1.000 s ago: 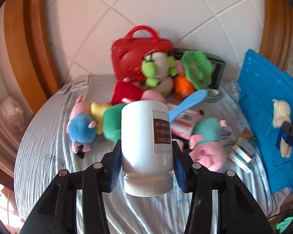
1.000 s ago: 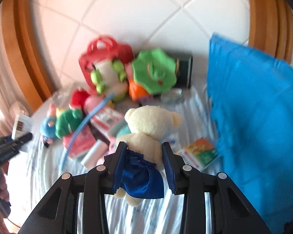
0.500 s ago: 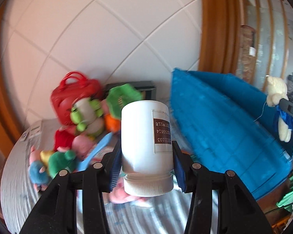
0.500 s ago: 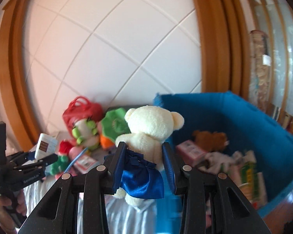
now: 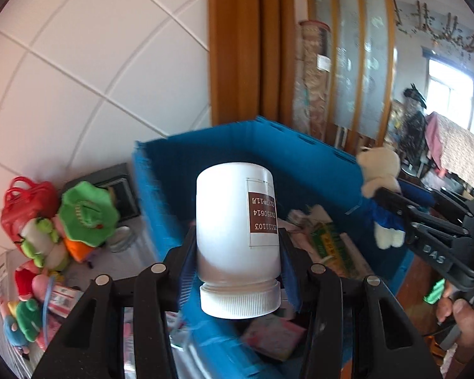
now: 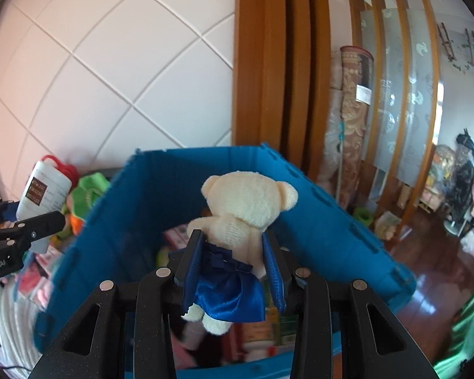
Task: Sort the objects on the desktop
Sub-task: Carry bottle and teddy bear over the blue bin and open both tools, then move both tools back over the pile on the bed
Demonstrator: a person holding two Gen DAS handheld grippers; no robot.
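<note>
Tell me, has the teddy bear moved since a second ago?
Yes. The teddy bear, held in the right claw, went from the toy pile to above the blue bin.

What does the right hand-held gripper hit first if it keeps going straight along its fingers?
Probably the far inner wall of the blue bin. The right hand-held gripper, shut on the teddy bear, points across the open bin; depth is unclear.

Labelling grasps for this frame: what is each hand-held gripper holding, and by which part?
Left hand-held gripper: white plastic bottle, upside down, clamped on its body just above the cap. Right hand-held gripper: cream plush bear, pinched at its blue satin skirt.
</note>
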